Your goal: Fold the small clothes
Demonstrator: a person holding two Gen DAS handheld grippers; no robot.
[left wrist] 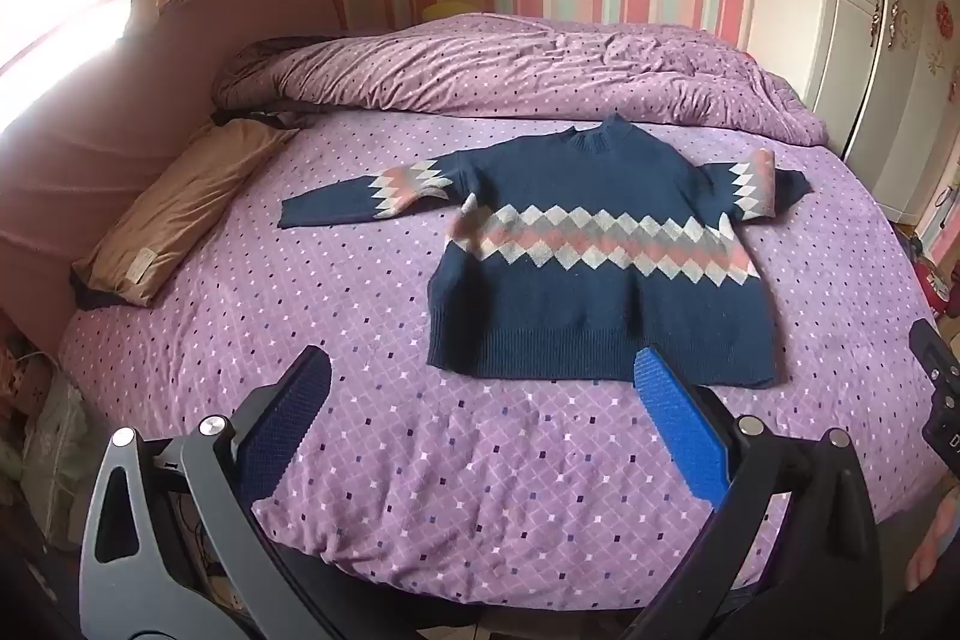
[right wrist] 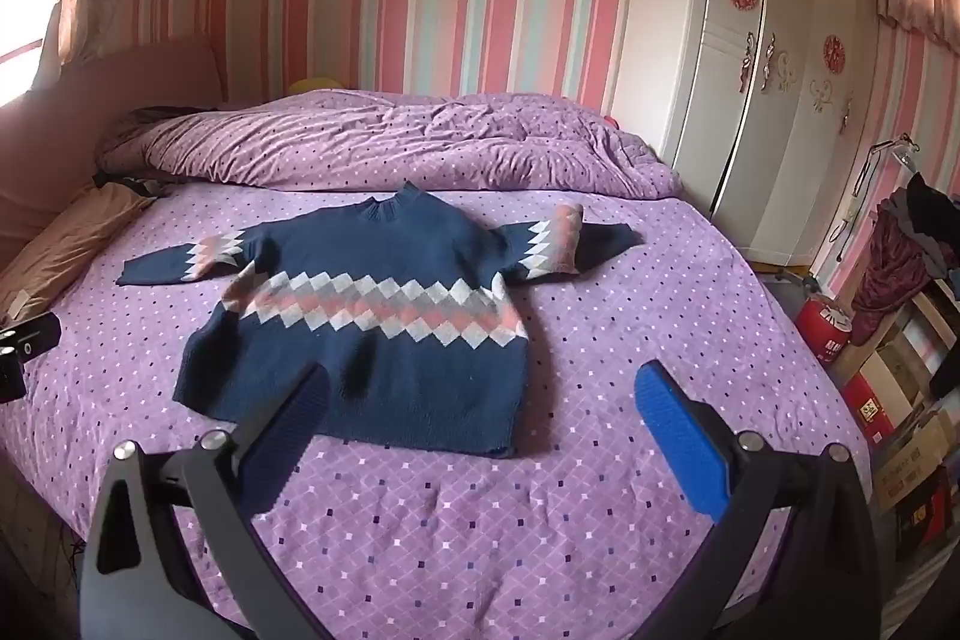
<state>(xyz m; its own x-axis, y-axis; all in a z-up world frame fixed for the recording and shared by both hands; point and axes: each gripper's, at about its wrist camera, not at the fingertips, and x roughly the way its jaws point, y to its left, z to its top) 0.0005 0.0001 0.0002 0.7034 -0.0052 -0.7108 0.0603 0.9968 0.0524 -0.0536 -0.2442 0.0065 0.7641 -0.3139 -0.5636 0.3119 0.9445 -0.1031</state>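
Note:
A small navy sweater (left wrist: 600, 304) with a band of pink, grey and white diamonds lies flat on the purple bedsheet (left wrist: 372, 316), collar away from me, both sleeves spread outward. In the right wrist view the same sweater (right wrist: 384, 358) lies left of centre. My left gripper (left wrist: 480, 370) hovers above the bed just short of the sweater's hem, jaws wide open and empty; its right blue pad overlaps the hem in the picture. My right gripper (right wrist: 480, 382) is open and empty too, hanging over the hem's right corner. The right sleeve's cuff is folded back on itself.
A rumpled purple duvet (left wrist: 510, 64) is bunched along the far side of the bed. A tan pillow (left wrist: 180, 214) lies at the left edge. White wardrobes (right wrist: 750, 100) stand to the right, with boxes and clothes (right wrist: 900, 310) beside the bed.

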